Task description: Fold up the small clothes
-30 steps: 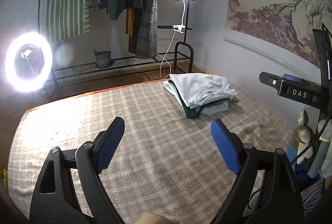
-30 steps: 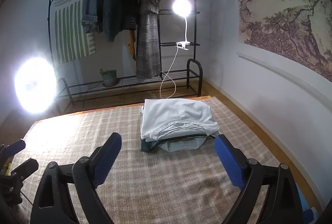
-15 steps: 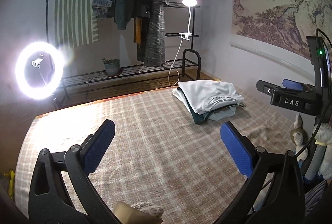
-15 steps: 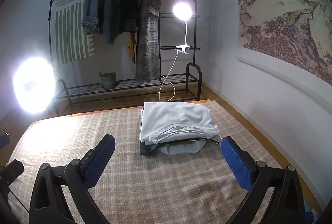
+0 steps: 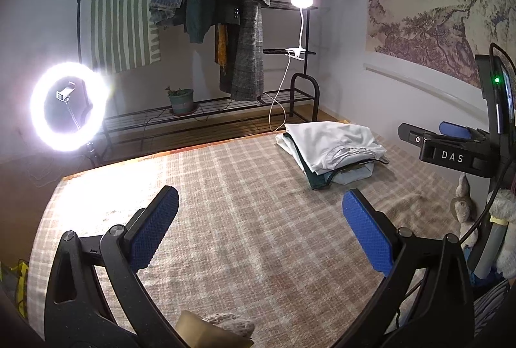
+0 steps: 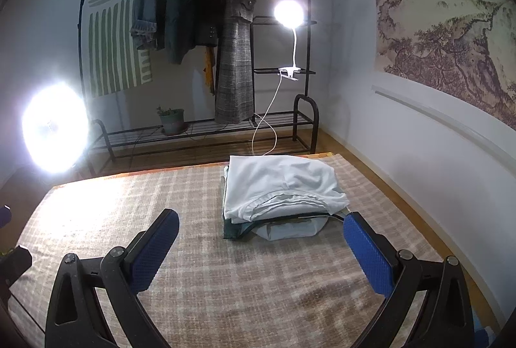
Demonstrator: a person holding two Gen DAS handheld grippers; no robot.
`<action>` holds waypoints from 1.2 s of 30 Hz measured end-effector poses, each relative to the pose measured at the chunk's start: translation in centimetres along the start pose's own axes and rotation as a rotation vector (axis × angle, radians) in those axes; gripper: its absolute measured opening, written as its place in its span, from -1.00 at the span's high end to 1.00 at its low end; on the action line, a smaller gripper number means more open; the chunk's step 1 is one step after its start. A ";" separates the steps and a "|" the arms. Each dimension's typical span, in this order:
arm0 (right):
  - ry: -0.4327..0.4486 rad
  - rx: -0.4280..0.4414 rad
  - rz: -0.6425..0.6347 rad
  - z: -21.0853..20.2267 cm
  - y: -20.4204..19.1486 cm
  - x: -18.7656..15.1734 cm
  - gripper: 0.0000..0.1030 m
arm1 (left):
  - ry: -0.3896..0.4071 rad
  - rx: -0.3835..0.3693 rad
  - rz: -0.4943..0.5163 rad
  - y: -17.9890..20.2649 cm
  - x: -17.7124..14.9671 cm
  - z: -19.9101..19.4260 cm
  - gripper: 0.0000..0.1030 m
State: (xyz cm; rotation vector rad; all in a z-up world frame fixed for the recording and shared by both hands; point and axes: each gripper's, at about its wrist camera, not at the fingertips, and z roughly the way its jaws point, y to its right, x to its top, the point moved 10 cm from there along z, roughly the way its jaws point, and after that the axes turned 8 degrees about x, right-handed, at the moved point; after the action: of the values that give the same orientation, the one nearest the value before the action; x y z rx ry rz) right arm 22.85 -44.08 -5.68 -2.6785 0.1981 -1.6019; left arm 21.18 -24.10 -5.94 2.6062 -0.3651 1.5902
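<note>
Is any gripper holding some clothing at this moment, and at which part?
Nothing is held. The left gripper and the right gripper both stand open and empty above the checked blanket; the folded clothes pile lies untouched.

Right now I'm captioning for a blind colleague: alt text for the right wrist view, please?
A stack of folded clothes, white garment on top, sits on a plaid blanket just beyond the open, empty right gripper. Behind stand a clothes rack and two bright lamps.
</note>
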 end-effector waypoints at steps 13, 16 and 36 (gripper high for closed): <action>-0.004 -0.002 -0.022 0.3 -0.5 0.0 -0.99 | 0.010 -0.012 -0.008 0.1 0.5 -0.3 -1.00; -0.004 -0.002 -0.018 0.3 -0.5 0.0 -0.99 | 0.009 -0.013 -0.011 0.1 0.5 -0.4 -1.00; -0.008 0.005 -0.001 0.4 -0.3 -0.2 -0.99 | 0.013 -0.016 -0.008 0.3 0.5 -0.5 -1.00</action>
State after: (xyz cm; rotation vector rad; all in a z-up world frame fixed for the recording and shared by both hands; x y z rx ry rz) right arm 23.14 -43.79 -6.00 -2.6816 0.1918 -1.5896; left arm 20.86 -24.38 -5.28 2.5809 -0.3644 1.5934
